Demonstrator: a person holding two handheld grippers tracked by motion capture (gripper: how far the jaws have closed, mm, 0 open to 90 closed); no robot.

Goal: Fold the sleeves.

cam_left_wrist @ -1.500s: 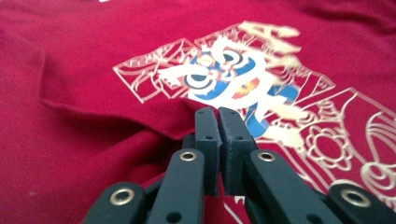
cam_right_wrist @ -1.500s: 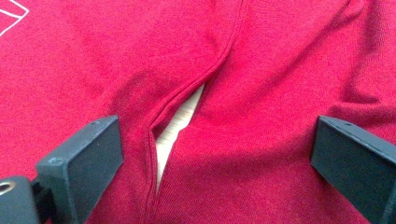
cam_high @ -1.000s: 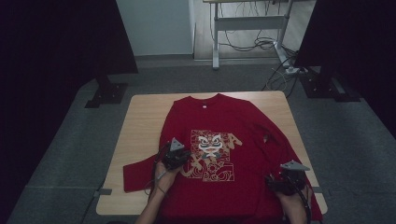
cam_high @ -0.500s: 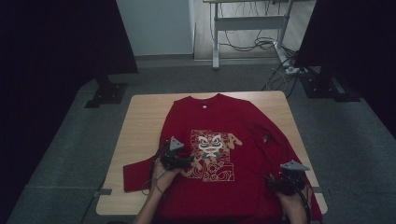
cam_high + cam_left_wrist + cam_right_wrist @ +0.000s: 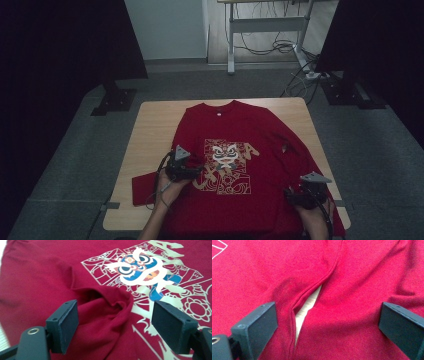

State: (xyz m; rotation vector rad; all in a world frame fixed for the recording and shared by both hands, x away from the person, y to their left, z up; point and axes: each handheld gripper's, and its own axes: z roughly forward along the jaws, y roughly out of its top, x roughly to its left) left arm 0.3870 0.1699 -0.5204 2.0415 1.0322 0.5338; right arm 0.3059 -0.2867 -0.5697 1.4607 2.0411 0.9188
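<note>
We see a red T-shirt (image 5: 250, 150) spread flat on the wooden worktop (image 5: 150, 130), print side up. Our left gripper (image 5: 113, 320) hangs just over a bunched fold beside the lion print (image 5: 140, 270); its fingers have just been opening and now stand apart, with the fold loose between them. Our right gripper (image 5: 325, 325) sits at the shirt's near right corner, fingers wide apart over a hemmed edge.

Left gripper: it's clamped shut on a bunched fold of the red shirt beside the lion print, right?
Not quite. In the left gripper view the left gripper has its jaws wide apart, having just opened. The bunched fold of the red shirt lies loose between them beside the lion print, with neither pad pressing on it.
</note>
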